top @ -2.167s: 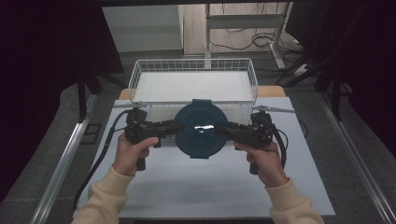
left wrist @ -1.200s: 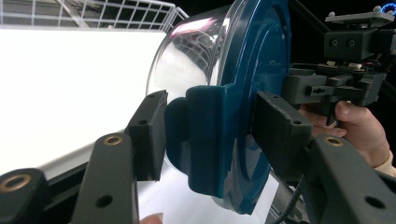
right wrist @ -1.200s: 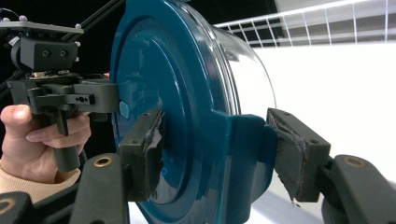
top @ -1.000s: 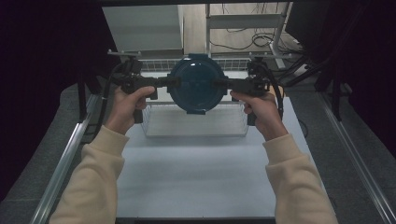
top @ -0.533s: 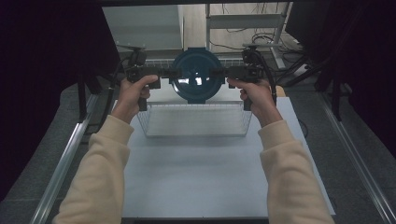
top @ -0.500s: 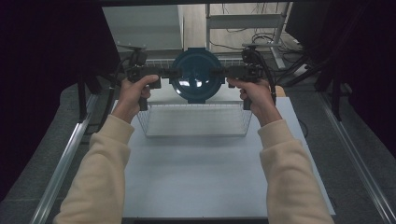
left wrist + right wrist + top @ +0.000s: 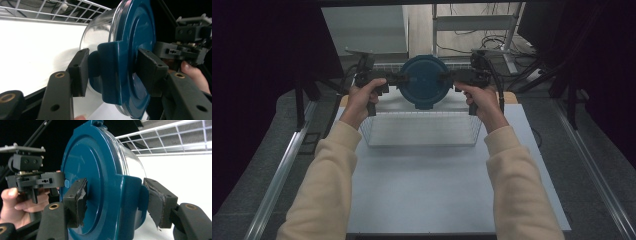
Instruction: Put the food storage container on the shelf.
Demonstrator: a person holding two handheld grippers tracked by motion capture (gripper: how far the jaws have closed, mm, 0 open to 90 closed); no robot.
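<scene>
A round clear container with a dark blue lid (image 7: 424,82) hangs on edge above the far side of a white wire basket (image 7: 419,114). My left gripper (image 7: 398,78) comes in from the left and is shut on the lid's side clasp (image 7: 115,72). From the right, my right gripper (image 7: 448,76) is shut on the opposite clasp (image 7: 116,202). Its jaws have just been opening slightly, with the clasp still between the pads. In each gripper view the other gripper and a hand show behind the lid.
The basket stands on a pale table sheet (image 7: 432,190); its wire rim (image 7: 50,7) (image 7: 175,135) and white floor show behind the container. Metal rails (image 7: 282,175) run along both table sides. A shelf frame and cables (image 7: 492,30) are beyond the table.
Both hands have carried the container from the table in front of the basket up and over it. In the last second it moved farther away and a little lower.
</scene>
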